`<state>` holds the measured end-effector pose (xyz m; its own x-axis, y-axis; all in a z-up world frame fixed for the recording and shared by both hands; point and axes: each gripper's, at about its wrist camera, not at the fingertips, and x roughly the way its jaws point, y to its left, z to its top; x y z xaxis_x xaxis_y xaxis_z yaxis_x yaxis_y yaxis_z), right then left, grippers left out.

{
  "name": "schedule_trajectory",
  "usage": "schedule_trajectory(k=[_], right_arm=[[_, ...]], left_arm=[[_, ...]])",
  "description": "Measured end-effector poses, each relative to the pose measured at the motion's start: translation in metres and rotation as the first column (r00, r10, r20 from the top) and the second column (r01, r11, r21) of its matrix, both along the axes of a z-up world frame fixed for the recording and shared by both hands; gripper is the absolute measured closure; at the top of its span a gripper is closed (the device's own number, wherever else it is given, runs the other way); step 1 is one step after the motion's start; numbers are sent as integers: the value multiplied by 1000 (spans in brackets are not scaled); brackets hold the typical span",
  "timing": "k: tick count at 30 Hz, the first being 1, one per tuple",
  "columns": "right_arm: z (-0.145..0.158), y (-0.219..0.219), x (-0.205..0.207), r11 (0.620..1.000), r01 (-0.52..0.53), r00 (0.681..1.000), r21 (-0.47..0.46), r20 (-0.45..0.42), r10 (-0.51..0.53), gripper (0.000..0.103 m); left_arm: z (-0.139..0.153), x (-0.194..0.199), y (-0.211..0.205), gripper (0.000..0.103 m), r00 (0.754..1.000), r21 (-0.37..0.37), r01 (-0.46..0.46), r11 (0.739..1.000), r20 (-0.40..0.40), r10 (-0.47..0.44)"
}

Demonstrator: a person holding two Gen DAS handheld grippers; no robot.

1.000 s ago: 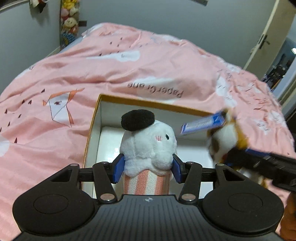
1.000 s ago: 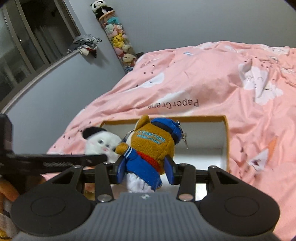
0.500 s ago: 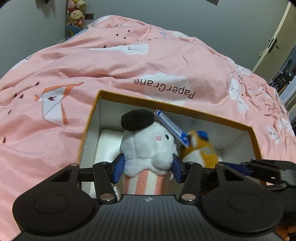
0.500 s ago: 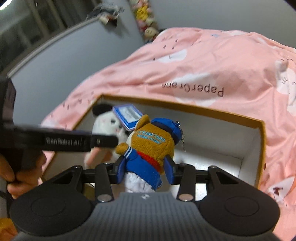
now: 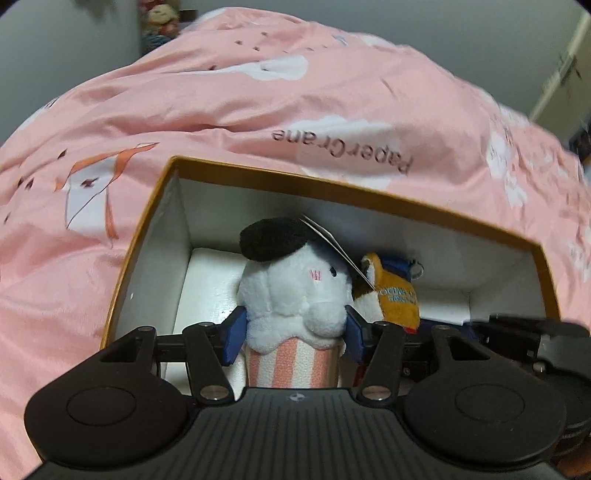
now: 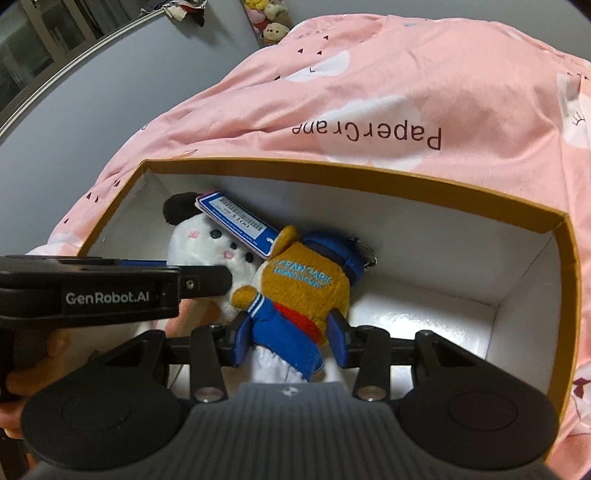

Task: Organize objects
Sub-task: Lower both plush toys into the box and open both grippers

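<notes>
An orange-rimmed box (image 5: 295, 181) with a white inside lies on the bed. My left gripper (image 5: 295, 334) has a white plush (image 5: 291, 295) with a black cap and a striped base between its blue pads. Its jaws are opening, though the pads still touch the plush's sides low inside the box. My right gripper (image 6: 290, 339) is shut on a brown bear plush (image 6: 306, 288) in a blue outfit, held inside the box (image 6: 369, 173) just right of the white plush (image 6: 207, 240). A blue price tag (image 6: 236, 221) rests across both toys. The bear (image 5: 399, 299) leans against the white plush.
A pink duvet (image 5: 258, 103) printed with clouds and paper cranes surrounds the box. Stuffed toys (image 6: 269, 22) hang on the far grey wall. A hand (image 6: 14, 384) grips the left tool at the lower left. The box's right half (image 6: 424, 314) holds nothing.
Both grippers have sunk into the box with their plushes. The bear came in from the right to sit against the white plush, and its tag swung across it.
</notes>
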<state>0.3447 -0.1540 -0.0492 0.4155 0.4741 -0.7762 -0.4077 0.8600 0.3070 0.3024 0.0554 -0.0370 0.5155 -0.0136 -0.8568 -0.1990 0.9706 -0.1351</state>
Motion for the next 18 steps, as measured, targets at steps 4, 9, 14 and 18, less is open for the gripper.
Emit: schedule_trajectory(k=[4,9,14,18], right_arm=[[-4,2,4,999,8,999,-34,-43,-10,55],[-5,4,3,999,6,999,-51,-49,-9,48],[-4,4,0,997,1,999,-74,-51,-5,47],[1,6,-8,994,-37,999,-102,-39,33,43]], left_arm=[[-5,4,-2,37,998,-1,53,999,-46,-53],[-2,1,6,35,996,-34,73,997,-42,-74],[7,-6,5,36,985,2,167,986,-32,-167],[17,-12,8,39,979,11,203,979,-14,-203]])
